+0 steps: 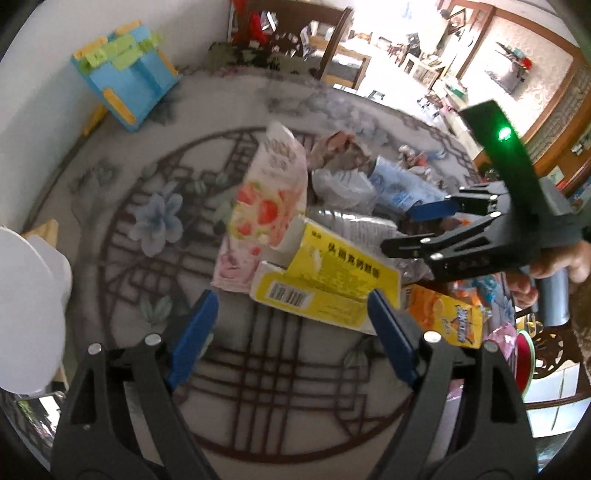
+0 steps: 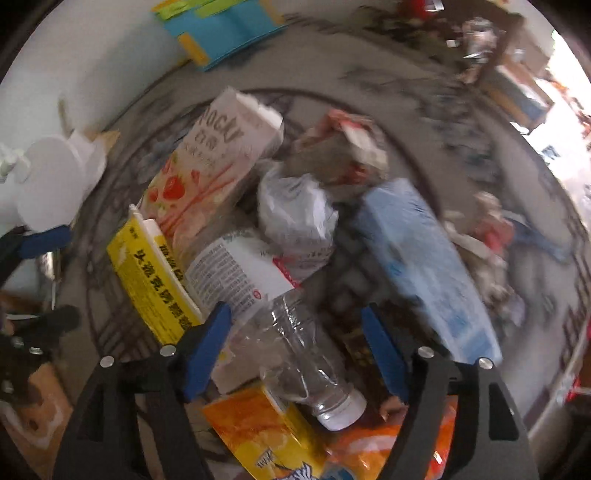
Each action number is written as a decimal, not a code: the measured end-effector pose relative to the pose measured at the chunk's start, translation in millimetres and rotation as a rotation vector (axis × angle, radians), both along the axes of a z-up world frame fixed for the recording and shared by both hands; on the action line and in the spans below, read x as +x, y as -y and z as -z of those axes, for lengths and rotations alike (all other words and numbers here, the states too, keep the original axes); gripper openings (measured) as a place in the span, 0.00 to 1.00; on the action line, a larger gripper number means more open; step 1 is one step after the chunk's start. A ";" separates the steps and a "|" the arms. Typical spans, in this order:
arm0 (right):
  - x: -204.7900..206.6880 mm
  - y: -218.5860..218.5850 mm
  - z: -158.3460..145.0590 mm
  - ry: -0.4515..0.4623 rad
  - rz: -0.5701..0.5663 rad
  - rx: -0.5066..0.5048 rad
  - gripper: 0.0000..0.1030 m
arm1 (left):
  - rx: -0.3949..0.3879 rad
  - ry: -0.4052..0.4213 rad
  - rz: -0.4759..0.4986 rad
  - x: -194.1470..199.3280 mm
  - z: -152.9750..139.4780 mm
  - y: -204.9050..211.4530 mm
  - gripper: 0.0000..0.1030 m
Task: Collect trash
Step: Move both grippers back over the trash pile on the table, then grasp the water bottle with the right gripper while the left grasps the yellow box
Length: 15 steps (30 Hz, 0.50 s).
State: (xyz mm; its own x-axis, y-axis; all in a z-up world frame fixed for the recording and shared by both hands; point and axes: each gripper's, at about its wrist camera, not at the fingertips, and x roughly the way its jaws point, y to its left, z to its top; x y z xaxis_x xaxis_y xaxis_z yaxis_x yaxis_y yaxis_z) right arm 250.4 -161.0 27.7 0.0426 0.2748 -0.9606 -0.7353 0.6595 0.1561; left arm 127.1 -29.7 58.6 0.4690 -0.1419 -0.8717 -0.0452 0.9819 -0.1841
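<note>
A heap of trash lies on the round patterned table (image 1: 122, 206). In it are a pink Pocky box (image 1: 269, 192) (image 2: 210, 158), a yellow box (image 1: 332, 280) (image 2: 155, 280), a crumpled white bag (image 1: 343, 184) (image 2: 295, 218), a pale blue pack (image 1: 402, 188) (image 2: 424, 266), an orange carton (image 1: 443, 317) (image 2: 258, 432) and a crushed clear bottle (image 2: 306, 354). My left gripper (image 1: 291, 299) (image 2: 48, 277) hangs open over the yellow box's near edge. My right gripper (image 2: 295, 314) (image 1: 410, 229) is open astride the bottle, and its blue pads stand clear of the plastic.
A blue toy block table (image 1: 129, 81) (image 2: 221, 29) stands at the far left by the wall. A white object (image 1: 29, 306) (image 2: 55, 184) sits at the table's left edge. More crumpled wrappers (image 2: 491, 236) lie to the right. A wooden chair (image 1: 340, 48) stands beyond the table.
</note>
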 end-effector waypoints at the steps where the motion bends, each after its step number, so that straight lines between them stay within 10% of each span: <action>1: 0.5 -3.4 1.7 -0.005 -0.022 -0.004 0.74 | -0.002 -0.013 -0.005 1.1 5.2 -0.1 0.78; 15: -23.7 -26.5 25.4 -0.047 -0.028 -0.011 0.63 | 0.022 -0.078 0.017 5.4 38.7 -10.2 0.78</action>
State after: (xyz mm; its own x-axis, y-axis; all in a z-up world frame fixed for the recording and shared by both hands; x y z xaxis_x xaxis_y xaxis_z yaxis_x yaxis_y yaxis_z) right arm 226.7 -134.5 2.4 -0.0100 0.2646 -0.9643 -0.7453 0.6409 0.1835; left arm 132.5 -19.5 20.0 0.3976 -0.1296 -0.9084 -0.0414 0.9864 -0.1589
